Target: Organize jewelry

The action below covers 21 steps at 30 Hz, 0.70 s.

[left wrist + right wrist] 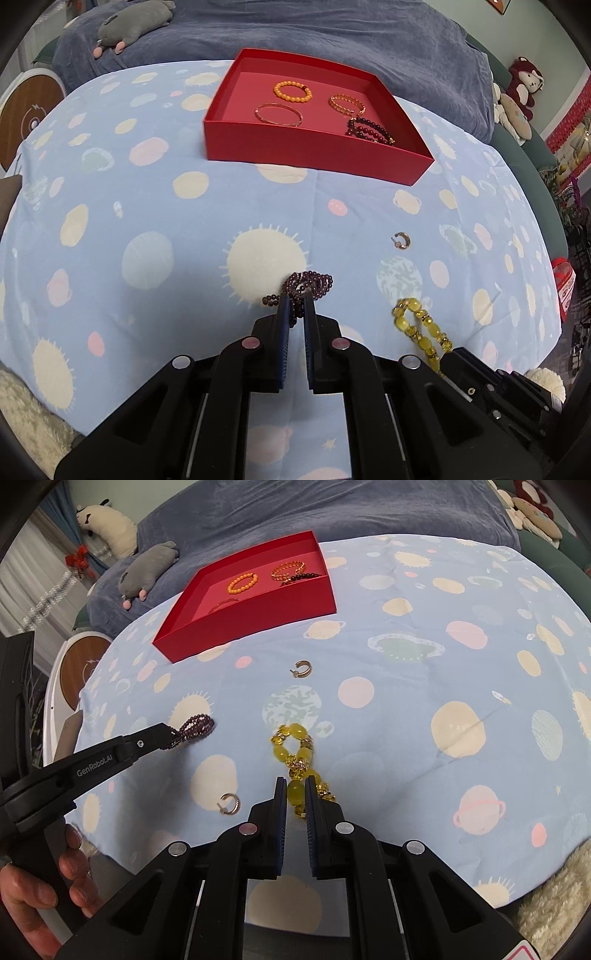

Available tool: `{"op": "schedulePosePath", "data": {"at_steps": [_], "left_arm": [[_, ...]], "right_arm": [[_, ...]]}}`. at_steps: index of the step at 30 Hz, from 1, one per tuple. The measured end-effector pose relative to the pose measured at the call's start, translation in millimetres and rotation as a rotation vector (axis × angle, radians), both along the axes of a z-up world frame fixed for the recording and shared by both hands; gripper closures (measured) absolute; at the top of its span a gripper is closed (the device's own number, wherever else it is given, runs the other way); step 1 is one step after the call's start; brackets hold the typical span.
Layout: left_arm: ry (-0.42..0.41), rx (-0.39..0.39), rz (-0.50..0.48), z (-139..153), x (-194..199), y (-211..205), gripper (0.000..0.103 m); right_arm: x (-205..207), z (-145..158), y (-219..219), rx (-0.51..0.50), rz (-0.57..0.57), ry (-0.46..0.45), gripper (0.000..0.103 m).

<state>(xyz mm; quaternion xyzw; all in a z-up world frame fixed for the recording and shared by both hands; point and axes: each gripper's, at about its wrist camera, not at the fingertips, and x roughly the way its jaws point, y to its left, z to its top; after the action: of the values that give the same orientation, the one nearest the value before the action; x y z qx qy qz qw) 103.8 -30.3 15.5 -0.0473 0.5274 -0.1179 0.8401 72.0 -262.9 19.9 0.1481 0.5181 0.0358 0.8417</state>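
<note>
My left gripper [297,306] is shut on a purple bead bracelet [314,282], whose loops bunch past the fingertips just over the blue spotted cloth. In the right wrist view the same bracelet [197,725] hangs from the left gripper [171,734]. My right gripper [295,794] is shut on a yellow bead bracelet [291,734], which trails forward from the pads. A red open box [295,147] stands at the far side. It holds an orange bead bracelet [292,91], a thin bangle [279,115], a gold chain bracelet [347,104] and dark red beads [369,131].
Two small hoop earrings lie loose on the cloth, one [303,669] towards the box, one [231,804] near my right gripper. A grey plush [147,572] lies on the blue blanket behind. A hand [44,886] holds the left gripper's handle.
</note>
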Motion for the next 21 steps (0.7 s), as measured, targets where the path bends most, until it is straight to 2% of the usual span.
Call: {"op": "schedulePosePath", "data": {"at_steps": [10, 21], "left_arm": [[-0.020, -0.014, -0.002, 12.5, -32.9, 20.0, 0.096], [-0.039, -0.016, -0.011, 24.0, -54.6, 25.9, 0.096]], "right_arm": [[-27.0, 10.4, 7.3, 0.012, 0.022, -0.025, 0.094], [-38.5, 28.2, 11.0, 0.030, 0.029, -0.072, 0.094]]}}
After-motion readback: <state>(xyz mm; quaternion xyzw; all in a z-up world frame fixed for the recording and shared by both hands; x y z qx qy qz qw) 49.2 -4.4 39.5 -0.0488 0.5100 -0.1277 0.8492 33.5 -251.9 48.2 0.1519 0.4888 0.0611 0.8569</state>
